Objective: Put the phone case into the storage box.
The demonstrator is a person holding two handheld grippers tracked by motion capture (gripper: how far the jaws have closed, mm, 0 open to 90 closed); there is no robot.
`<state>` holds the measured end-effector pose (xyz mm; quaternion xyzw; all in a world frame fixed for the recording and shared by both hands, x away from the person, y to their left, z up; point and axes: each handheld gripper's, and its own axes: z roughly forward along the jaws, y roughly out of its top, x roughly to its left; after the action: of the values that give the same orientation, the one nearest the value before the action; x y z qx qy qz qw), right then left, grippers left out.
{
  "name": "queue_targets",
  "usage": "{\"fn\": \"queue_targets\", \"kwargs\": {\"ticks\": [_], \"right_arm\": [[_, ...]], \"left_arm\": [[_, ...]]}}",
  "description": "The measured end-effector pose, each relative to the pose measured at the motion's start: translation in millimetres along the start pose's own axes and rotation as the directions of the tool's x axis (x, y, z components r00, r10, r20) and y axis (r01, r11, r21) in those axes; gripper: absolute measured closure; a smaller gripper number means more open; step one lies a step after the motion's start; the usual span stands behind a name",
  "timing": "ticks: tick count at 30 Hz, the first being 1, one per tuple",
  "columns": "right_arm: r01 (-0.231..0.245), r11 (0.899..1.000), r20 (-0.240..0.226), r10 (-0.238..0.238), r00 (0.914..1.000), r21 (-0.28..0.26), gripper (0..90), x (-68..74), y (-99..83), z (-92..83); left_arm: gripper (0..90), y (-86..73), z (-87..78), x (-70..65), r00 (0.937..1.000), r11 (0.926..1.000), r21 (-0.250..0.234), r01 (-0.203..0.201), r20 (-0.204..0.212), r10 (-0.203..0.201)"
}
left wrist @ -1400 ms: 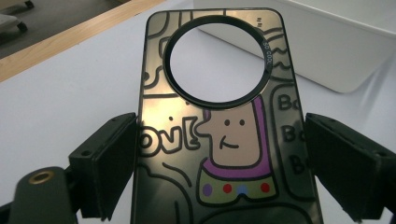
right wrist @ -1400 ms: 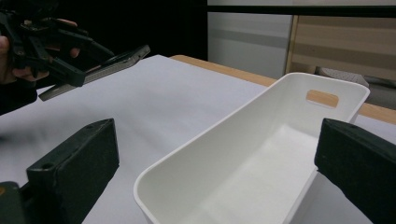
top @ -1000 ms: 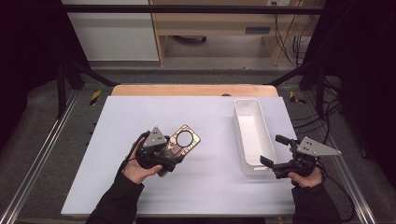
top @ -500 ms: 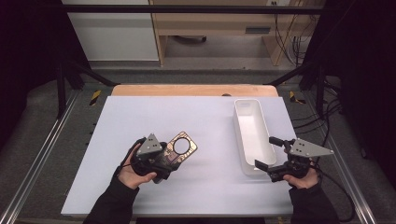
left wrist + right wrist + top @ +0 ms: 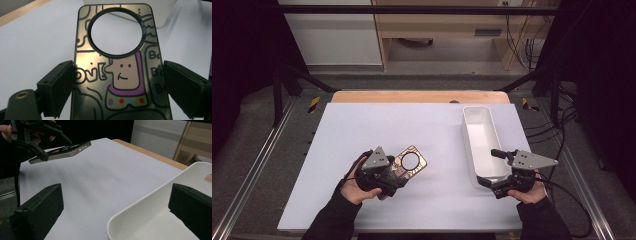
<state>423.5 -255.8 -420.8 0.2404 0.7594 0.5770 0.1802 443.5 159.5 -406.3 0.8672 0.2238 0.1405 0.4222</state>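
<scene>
The left gripper (image 5: 398, 172) has come back toward the near edge since a second ago, and the phone case travels with it. That glossy, dark cartoon-printed phone case with the big round camera cutout (image 5: 120, 67) sits between the jaws, clamped on its long edges and, seen from the right gripper view, lifted clear of the white surface (image 5: 432, 130). In the high view it hangs over the near-left part of the surface, well apart from the long white plastic bin (image 5: 482, 142) on the right. The right gripper (image 5: 494, 170) has slid in too, jaws spread wide and empty, straddling the bin's near rim. My read: the case is in hand and the bin is the likely drop, so the right gripper looks set to steady it. Room is generous: bare surface lies between case and bin, nothing in the path. The near edge sits close under both hands, so any swing should go forward and right.
</scene>
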Motion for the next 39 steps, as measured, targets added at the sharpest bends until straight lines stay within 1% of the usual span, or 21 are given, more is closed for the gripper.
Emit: {"fn": "queue_targets", "kwargs": {"ticks": [3,9,16,21,26,28,33,34,39], "right_arm": [[0.007,1.0,-0.011,-0.007,0.9999,0.01,0.4,2.6,0.1,4.1],[0.019,1.0,-0.027,-0.019,0.9995,0.019,0.5,6.1,1.2,8.5],[0.031,0.999,-0.045,-0.03,0.9985,0.028,0.6,10.4,2.7,13.9],[0.046,0.998,-0.063,-0.043,0.997,0.046,0.7,14.7,3.5,18.7],[0.069,0.996,-0.096,-0.063,0.9934,0.062,1.0,20.4,5.6,24.6],[0.074,0.995,-0.101,-0.068,0.9926,0.064,1.1,21.4,6.1,25.4],[0.094,0.993,-0.128,-0.084,0.9882,0.076,1.2,25.2,8.3,29.1],[0.099,0.992,-0.135,-0.088,0.9869,0.078,1.2,26.0,8.5,30.1],[0.12,0.988,-0.159,-0.104,0.9819,0.096,1.3,29.4,8.5,33.9]], "left_arm": [[11.5,1.2,2.9,-2.9,0.9999,1.0,0.004,-0.003,0.011,0.003],[11.5,4.4,7.8,-9.8,0.9992,0.9995,0.014,-0.027,0.032,0.026],[11.5,8.6,11.9,-17.4,0.9978,0.9988,0.015,-0.047,0.048,0.046],[11.5,11.6,14.8,-22.4,0.9963,0.9976,0.02,-0.066,0.058,0.064],[11.5,13.5,15.5,-26.5,0.995,0.9973,0.015,-0.072,0.071,0.071],[11.5,14.4,16.0,-28.3,0.9941,0.997,0.012,-0.077,0.078,0.076],[11.5,16.1,17.5,-32.0,0.9906,0.9942,0.013,-0.107,0.087,0.105],[11.5,16.2,17.8,-32.7,0.9905,0.9943,0.01,-0.106,0.088,0.105],[11.5,17.7,18.9,-36.7,0.9855,0.9895,0.007,-0.145,0.091,0.143]]}}
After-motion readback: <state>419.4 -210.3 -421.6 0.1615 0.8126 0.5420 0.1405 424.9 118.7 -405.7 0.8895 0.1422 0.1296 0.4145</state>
